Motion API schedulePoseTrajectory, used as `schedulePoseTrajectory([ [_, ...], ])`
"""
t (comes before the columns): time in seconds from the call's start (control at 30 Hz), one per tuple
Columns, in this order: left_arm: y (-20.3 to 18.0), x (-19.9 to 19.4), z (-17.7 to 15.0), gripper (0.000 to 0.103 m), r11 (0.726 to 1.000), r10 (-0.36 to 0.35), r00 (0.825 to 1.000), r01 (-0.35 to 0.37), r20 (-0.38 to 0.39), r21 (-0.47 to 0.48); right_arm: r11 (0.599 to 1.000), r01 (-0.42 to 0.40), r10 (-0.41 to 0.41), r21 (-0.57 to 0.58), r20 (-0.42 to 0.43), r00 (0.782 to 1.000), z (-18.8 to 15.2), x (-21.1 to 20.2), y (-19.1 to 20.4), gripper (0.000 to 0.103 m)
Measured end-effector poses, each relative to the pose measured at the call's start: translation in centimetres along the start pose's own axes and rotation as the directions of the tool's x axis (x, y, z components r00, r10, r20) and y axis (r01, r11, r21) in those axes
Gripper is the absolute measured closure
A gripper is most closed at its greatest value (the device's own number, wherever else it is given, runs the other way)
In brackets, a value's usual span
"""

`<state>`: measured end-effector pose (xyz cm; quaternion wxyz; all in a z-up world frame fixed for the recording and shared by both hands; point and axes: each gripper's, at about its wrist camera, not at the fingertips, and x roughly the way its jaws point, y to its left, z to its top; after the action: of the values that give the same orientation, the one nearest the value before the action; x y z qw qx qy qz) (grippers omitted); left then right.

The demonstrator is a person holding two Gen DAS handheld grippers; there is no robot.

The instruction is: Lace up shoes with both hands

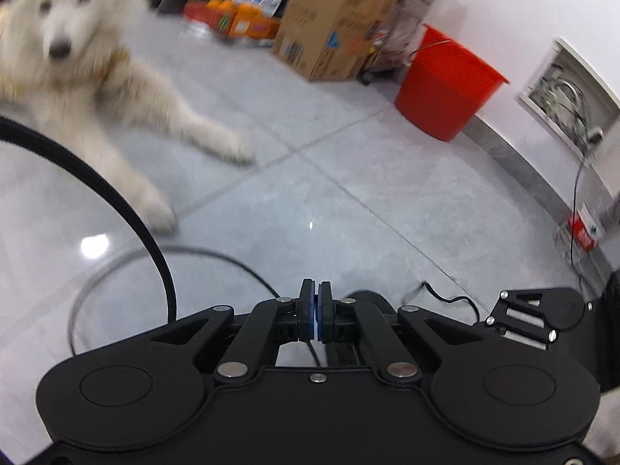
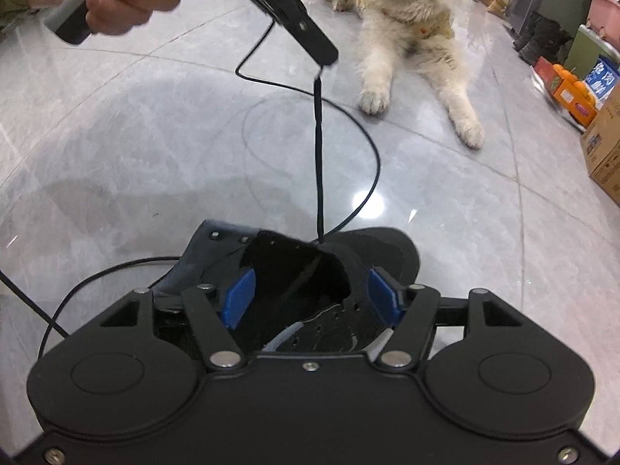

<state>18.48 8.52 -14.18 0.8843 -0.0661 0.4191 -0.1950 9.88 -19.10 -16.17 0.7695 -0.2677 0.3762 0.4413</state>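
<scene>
L gripper (image 2: 327,62) above shoe (image 2: 310,271), pinched on lace (image 2: 318,155) end, pulled taut. R gripper (image 2: 310,294) wide open astride shoe, holding nothing.

A glossy grey tiled floor (image 2: 116,124) is seen in both views. On it a black shoe (image 2: 387,248) is set, with thin black cables (image 2: 368,143) looped beside it. A white dog (image 2: 410,19) is stretched out on the tiles further off. Cardboard boxes (image 1: 329,19), a red bucket (image 1: 445,85) and crates of oranges (image 1: 240,19) are placed along the wall.
</scene>
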Motion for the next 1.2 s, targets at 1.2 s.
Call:
schedulePoseTrajectory([
  [1.2, -6.1, -15.8, 4.6, 0.102, 0.968, -0.102, 0.912, -0.001, 0.398, 0.250, 0.981, 0.057, -0.073, 0.185, 0.080, 0.994, -4.8, -7.4, -1.9, 0.034],
])
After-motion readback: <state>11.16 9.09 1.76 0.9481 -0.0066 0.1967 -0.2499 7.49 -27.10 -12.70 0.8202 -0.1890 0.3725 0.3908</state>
